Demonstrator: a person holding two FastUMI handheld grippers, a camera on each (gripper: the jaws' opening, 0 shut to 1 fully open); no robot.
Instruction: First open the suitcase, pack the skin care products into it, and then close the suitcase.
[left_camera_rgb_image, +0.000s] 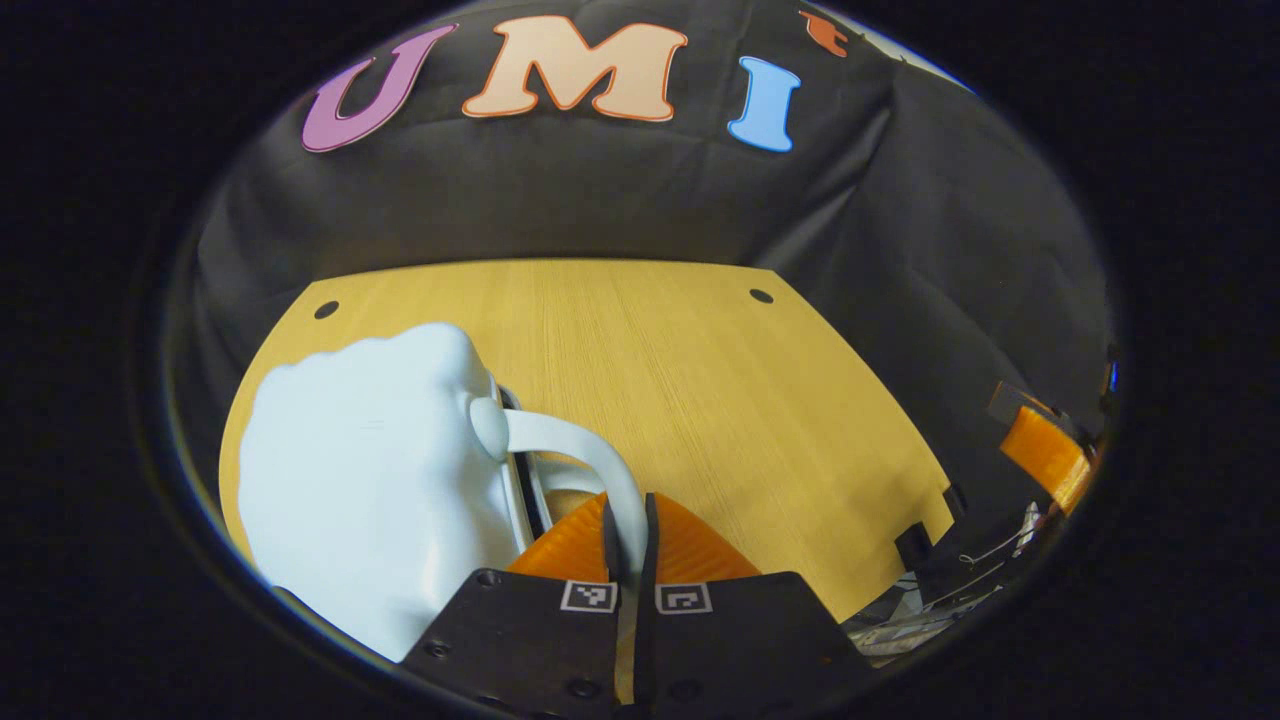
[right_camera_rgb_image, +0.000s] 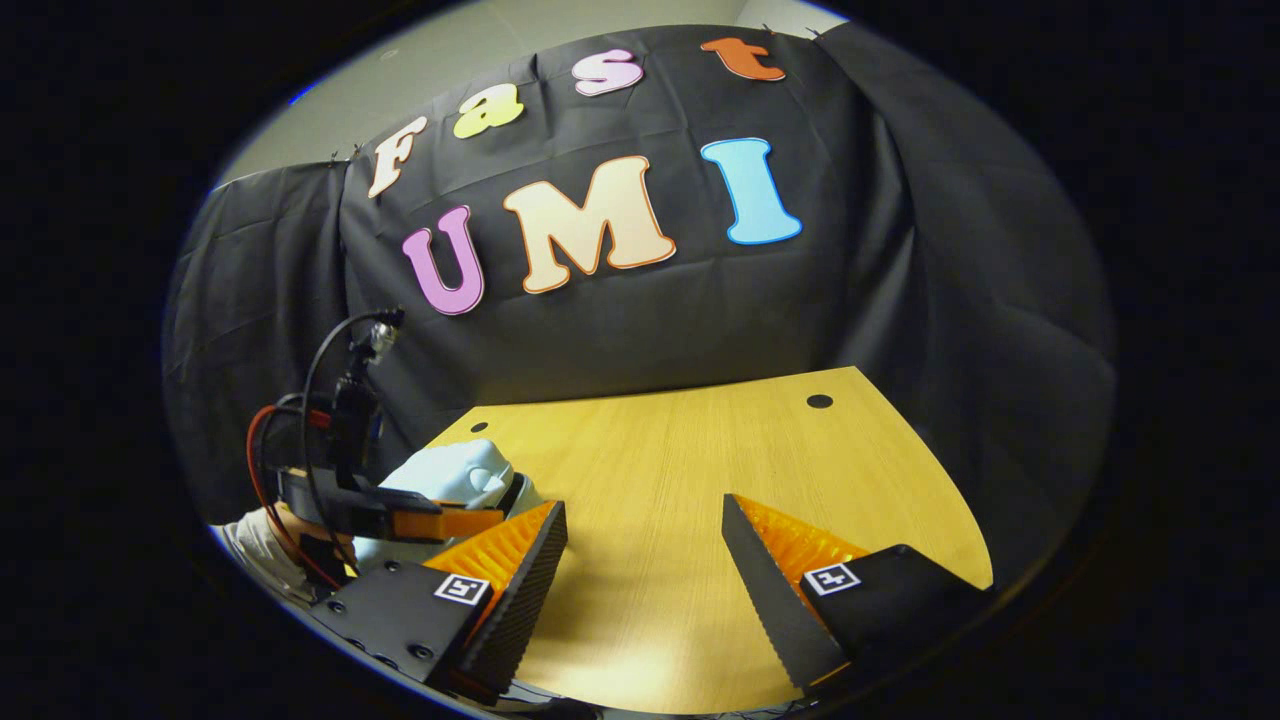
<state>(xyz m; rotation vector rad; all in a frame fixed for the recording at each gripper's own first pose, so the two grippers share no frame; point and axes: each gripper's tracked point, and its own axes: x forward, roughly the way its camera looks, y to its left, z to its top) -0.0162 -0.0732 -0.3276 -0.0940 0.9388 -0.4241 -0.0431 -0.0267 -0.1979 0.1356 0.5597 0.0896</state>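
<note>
A pale blue hard-shell suitcase (left_camera_rgb_image: 370, 480) sits at the left of the wooden table (left_camera_rgb_image: 700, 380), its two halves together along a dark seam. A white arched handle (left_camera_rgb_image: 585, 445) sticks out of the side facing me, and my left gripper (left_camera_rgb_image: 630, 535) is shut on it. In the right gripper view the suitcase (right_camera_rgb_image: 455, 468) is small at the far left, with the left gripper (right_camera_rgb_image: 440, 522) and its cables against it. My right gripper (right_camera_rgb_image: 642, 505) hovers open over bare table (right_camera_rgb_image: 680, 450) with nothing between its fingers.
Black cloth walls close off the back and both sides of the table. The table has small dark holes (left_camera_rgb_image: 761, 296) near its far corners. Its right edge drops to loose wires and clutter (left_camera_rgb_image: 930, 600). The right gripper's body (left_camera_rgb_image: 1045, 455) shows past that edge.
</note>
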